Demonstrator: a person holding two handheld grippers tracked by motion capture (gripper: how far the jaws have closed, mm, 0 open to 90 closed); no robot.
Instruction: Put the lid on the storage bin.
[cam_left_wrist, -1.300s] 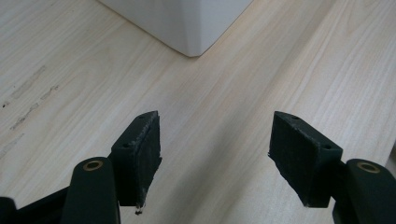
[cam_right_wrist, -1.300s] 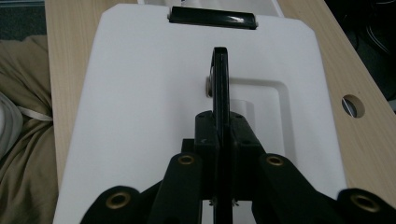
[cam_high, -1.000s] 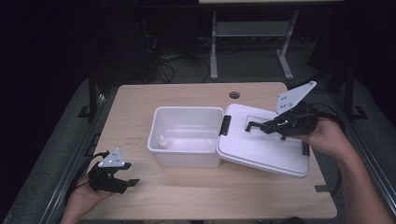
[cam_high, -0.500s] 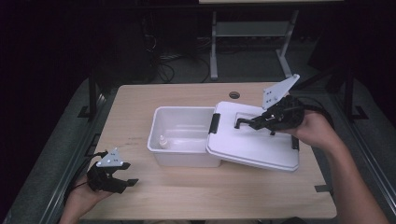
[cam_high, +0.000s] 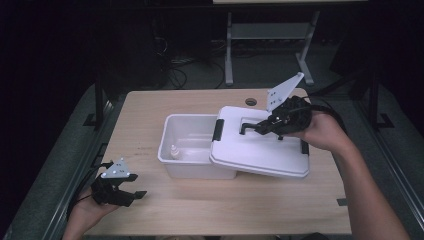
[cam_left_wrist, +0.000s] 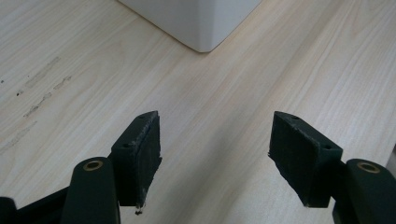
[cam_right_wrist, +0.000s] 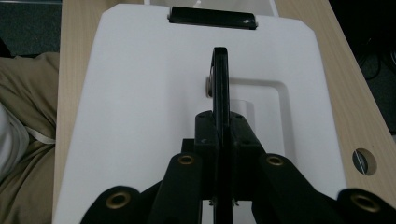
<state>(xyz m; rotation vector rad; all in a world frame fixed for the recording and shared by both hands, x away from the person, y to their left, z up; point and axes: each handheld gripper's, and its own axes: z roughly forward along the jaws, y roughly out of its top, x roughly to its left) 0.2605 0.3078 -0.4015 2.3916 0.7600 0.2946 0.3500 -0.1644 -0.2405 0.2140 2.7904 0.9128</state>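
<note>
A white plastic box (cam_high: 190, 150) stands open in the middle of the table, with a small white bottle (cam_high: 174, 151) inside at its left. The white lid (cam_high: 260, 150) is held tilted, overlapping the box's right side. My right gripper (cam_high: 261, 127) is shut on the lid's black handle (cam_right_wrist: 220, 79), which stands up between its jaws. A black latch (cam_right_wrist: 212, 17) sits on the lid's far edge. My left gripper (cam_high: 134, 189) rests low at the table's front left, open with nothing between its pads (cam_left_wrist: 140, 154); a corner of the box (cam_left_wrist: 196, 23) lies ahead of it.
A round cable hole (cam_high: 251, 102) is in the table's far edge behind the lid. Bare wood (cam_high: 200, 210) stretches along the front of the table. A metal stand (cam_high: 265, 45) is on the floor beyond the table.
The right gripper has carried the lid leftward by its handle, so it now overlaps the box's right side. The left gripper has stayed about where it was.
</note>
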